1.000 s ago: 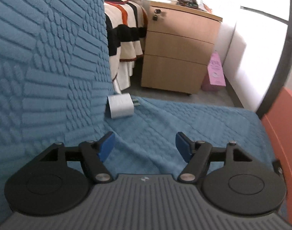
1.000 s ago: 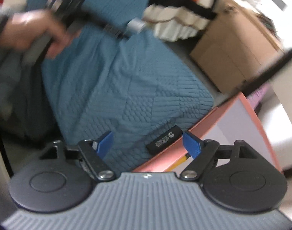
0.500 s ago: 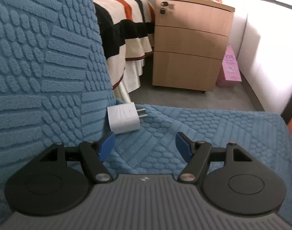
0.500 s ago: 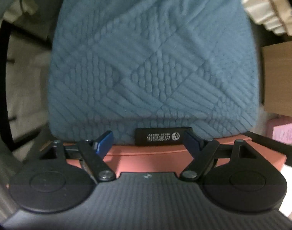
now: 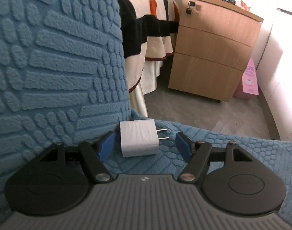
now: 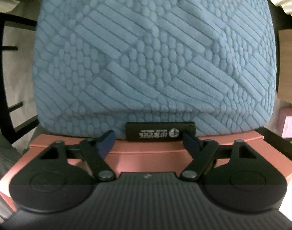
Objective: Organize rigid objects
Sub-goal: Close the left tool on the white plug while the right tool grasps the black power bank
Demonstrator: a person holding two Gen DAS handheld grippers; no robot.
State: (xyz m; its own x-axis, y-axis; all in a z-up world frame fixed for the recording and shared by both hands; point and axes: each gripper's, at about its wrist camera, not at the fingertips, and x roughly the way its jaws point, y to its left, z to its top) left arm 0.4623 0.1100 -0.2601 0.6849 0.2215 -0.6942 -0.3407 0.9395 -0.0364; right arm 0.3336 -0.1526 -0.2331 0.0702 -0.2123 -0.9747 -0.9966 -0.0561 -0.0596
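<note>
A white charger plug (image 5: 139, 139) lies on the blue textured chair cushion (image 5: 232, 149), close to the backrest, prongs pointing right. My left gripper (image 5: 145, 146) is open around it; the blue pads stand on either side and do not touch it. In the right wrist view a small black bar with white print (image 6: 160, 132) rests at the front edge of the blue cushion (image 6: 146, 57), just above a pink box (image 6: 146, 157). My right gripper (image 6: 147, 140) points down over it. Its jaws are closing, with the bar between the fingertips and no pad pressing on it.
A wooden drawer cabinet (image 5: 213, 53) stands beyond the chair, beside a bed with a striped blanket (image 5: 146, 28). A pink bag (image 5: 249, 80) leans by the wall. A black chair frame (image 6: 3, 67) runs along the cushion's left side.
My left gripper moved forward until the charger came between its fingers. My right gripper swung down from a slanted view to look straight over the cushion's edge, the black bar and the pink box.
</note>
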